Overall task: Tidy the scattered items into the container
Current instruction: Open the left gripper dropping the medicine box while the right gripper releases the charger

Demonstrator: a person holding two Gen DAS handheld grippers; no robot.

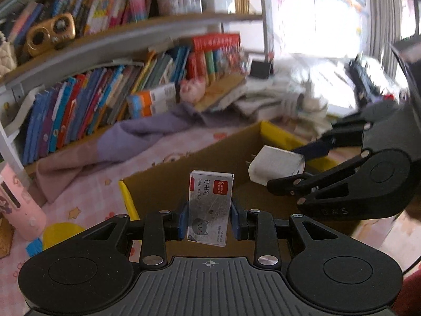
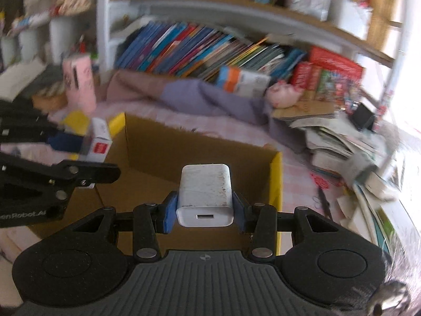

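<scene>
Left wrist view — pink cloth (image 1: 86,192), bookshelf (image 1: 105,97) behind — cluttered rm.

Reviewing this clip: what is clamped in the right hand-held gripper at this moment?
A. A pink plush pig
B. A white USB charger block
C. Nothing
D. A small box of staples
B: the right hand-held gripper has its blue pads pressed on either side of a white USB charger block, held over the open cardboard box; the small box of staples is in the left hand-held gripper.
</scene>
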